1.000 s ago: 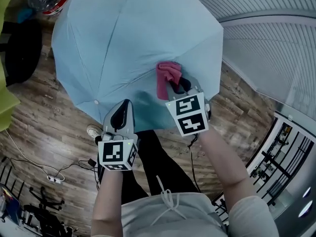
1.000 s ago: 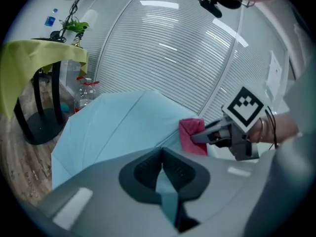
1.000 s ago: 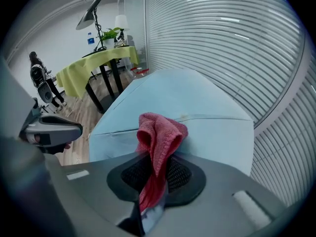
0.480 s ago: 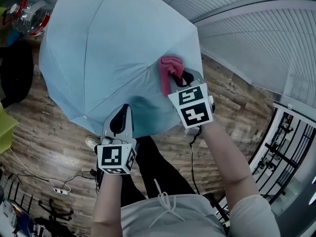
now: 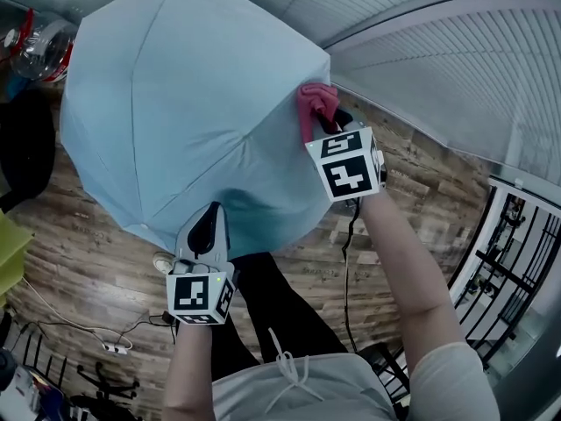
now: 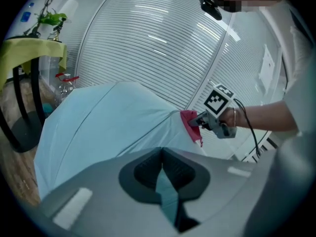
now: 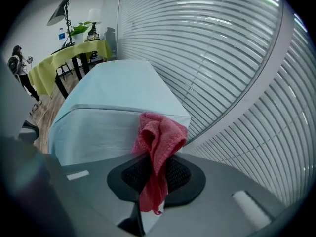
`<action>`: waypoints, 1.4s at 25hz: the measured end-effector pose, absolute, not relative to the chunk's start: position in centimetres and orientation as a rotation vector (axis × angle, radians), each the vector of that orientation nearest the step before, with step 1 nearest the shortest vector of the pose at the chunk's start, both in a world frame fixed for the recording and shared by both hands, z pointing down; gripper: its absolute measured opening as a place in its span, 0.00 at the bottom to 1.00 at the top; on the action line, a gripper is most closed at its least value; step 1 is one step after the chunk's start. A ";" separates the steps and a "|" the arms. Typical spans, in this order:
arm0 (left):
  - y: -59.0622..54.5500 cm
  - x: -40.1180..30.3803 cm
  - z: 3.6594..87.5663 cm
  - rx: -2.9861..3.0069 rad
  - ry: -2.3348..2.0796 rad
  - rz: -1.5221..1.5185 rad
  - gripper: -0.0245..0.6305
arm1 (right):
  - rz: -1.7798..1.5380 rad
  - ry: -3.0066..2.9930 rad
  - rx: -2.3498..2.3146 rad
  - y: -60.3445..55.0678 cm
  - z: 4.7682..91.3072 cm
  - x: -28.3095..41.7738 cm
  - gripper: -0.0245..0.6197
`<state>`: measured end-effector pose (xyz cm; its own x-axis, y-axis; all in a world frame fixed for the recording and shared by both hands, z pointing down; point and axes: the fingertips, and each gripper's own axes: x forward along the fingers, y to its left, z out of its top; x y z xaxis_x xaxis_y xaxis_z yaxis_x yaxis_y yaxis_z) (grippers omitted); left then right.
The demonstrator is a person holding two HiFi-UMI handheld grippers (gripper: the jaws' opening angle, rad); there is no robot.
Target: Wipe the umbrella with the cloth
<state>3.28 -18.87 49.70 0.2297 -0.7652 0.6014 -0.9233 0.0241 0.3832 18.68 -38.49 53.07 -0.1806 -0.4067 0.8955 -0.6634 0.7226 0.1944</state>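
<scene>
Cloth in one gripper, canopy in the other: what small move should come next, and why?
Probably sweep the right hand-held gripper leftward, dragging the pink cloth back across the light blue umbrella. The cloth sits at the canopy's right edge, so nearly all the fabric lies to its left. The left hand-held gripper is clamped on the near rim, which should steady it.

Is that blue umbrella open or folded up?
Open: the umbrella has its light blue canopy spread wide, in taut panels between the ribs.

Smooth matt umbrella (image 5: 184, 103), coarse-woven cloth (image 7: 158, 137)
</scene>
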 end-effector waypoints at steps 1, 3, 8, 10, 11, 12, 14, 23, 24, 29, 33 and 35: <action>-18.9 3.2 49.8 1.765 -1.569 0.274 0.05 | 0.282 -1.799 0.853 -39.0 53.3 19.1 0.13; -18.9 3.2 50.1 1.760 -1.570 0.276 0.05 | 0.276 -1.779 0.885 -40.0 53.9 19.8 0.13; -18.5 4.2 50.9 1.771 -1.538 0.304 0.05 | 0.278 -1.726 0.950 -41.3 55.2 21.9 0.13; -18.4 4.7 51.0 1.791 -1.523 0.313 0.05 | 0.282 -1.714 0.964 -41.6 55.5 22.8 0.13; -18.4 5.0 51.1 1.800 -1.517 0.318 0.05 | 0.289 -1.710 0.975 -41.7 55.6 23.2 0.13; -18.3 5.1 51.2 1.808 -1.513 0.324 0.05 | 0.298 -1.705 0.992 -41.8 55.6 23.6 0.13; -18.0 5.4 51.4 1.816 -1.507 0.333 0.05 | 0.310 -1.693 1.040 -41.9 55.3 24.4 0.13; -14.9 4.2 50.1 1.853 -1.489 0.331 0.05 | 0.328 -1.770 1.108 -36.0 49.7 23.1 0.13; -14.4 3.8 49.9 1.858 -1.490 0.329 0.05 | 0.335 -1.787 1.094 -34.8 49.1 22.2 0.13; -10.7 0.9 49.4 1.870 -1.489 0.331 0.05 | 0.303 -1.884 0.995 -27.5 46.3 16.0 0.13; -6.6 -2.6 49.5 1.849 -1.500 0.348 0.05 | 0.363 -1.928 0.921 -21.0 47.0 10.4 0.13; -4.0 -4.7 49.9 1.824 -1.509 0.346 0.05 | 0.410 -1.921 0.889 -17.4 48.4 7.7 0.13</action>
<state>-4.66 -3.97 49.85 0.2747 -0.7344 0.6207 -0.9316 -0.0434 0.3610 7.69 -17.43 48.43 -0.2885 -0.4120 0.8643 -0.7291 0.6796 0.0806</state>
